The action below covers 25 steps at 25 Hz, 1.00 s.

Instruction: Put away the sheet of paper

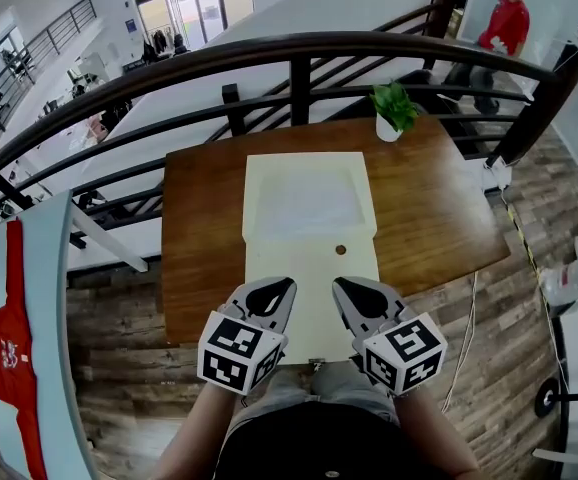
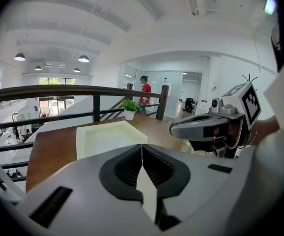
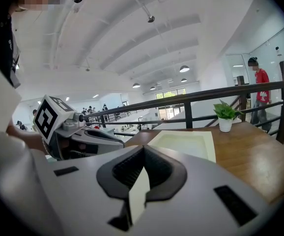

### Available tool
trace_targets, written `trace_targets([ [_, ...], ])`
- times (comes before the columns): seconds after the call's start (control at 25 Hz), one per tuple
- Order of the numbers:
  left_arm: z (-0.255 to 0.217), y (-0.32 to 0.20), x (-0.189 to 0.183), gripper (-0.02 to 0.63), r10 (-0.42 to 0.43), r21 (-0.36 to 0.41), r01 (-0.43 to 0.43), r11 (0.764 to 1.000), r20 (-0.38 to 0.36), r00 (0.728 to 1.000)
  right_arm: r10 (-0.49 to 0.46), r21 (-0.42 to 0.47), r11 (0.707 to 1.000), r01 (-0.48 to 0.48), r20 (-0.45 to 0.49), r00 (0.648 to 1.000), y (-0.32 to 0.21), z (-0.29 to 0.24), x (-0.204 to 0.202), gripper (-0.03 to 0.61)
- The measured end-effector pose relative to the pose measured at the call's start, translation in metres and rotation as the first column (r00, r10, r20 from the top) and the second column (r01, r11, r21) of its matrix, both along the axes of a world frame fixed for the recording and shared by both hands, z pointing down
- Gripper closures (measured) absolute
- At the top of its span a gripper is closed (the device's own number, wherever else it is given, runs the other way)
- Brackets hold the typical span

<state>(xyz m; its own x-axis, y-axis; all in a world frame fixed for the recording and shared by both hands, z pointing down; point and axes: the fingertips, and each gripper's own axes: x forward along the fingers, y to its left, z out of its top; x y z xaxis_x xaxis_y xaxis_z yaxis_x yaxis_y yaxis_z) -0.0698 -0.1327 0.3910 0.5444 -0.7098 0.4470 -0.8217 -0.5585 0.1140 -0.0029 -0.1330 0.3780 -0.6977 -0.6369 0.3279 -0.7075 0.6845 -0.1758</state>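
While the cream sheet of paper (image 1: 311, 278) lies lengthwise on the wooden table (image 1: 434, 213), the left gripper (image 1: 281, 290) and right gripper (image 1: 345, 290) each clamp its near edge. A potted plant (image 1: 393, 110) stands at the far side.

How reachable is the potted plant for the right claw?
Probably not: the right claw is shut on the sheet of paper, and the potted plant stands far across the table.

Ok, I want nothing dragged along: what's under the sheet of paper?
The wooden table shows around the sheet of paper. The left hand-held gripper and right hand-held gripper pinch its near end. Anything directly beneath it is covered.
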Motion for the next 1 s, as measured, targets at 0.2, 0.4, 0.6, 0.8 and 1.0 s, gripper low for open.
trace_targets([
  [0.2,0.002,-0.001,0.003,0.595,0.001,-0.006,-0.001,1.0,-0.008,1.0,-0.008,0.0,1.0,0.008,-0.004,1.0,0.0,0.001,-0.001,0.552],
  [0.4,0.003,0.0,0.006,0.595,0.005,-0.023,-0.006,1.0,-0.031,0.999,-0.018,0.003,1.0,0.018,-0.013,1.0,0.001,0.0,0.0,0.552],
  [0.6,0.001,0.004,0.012,0.595,0.018,-0.036,-0.02,0.999,-0.068,0.997,-0.03,-0.002,1.0,0.03,-0.005,1.0,0.002,-0.001,-0.001,0.552],
  [0.8,-0.003,0.002,0.015,0.595,0.017,-0.033,-0.019,0.999,-0.084,0.996,-0.04,0.002,0.999,0.04,-0.01,0.999,-0.002,-0.003,-0.001,0.552],
  [1.0,-0.001,0.0,0.014,0.595,0.006,-0.035,-0.009,0.999,-0.087,0.996,-0.052,0.007,0.999,0.053,-0.024,0.998,-0.003,-0.003,0.002,0.552],
])
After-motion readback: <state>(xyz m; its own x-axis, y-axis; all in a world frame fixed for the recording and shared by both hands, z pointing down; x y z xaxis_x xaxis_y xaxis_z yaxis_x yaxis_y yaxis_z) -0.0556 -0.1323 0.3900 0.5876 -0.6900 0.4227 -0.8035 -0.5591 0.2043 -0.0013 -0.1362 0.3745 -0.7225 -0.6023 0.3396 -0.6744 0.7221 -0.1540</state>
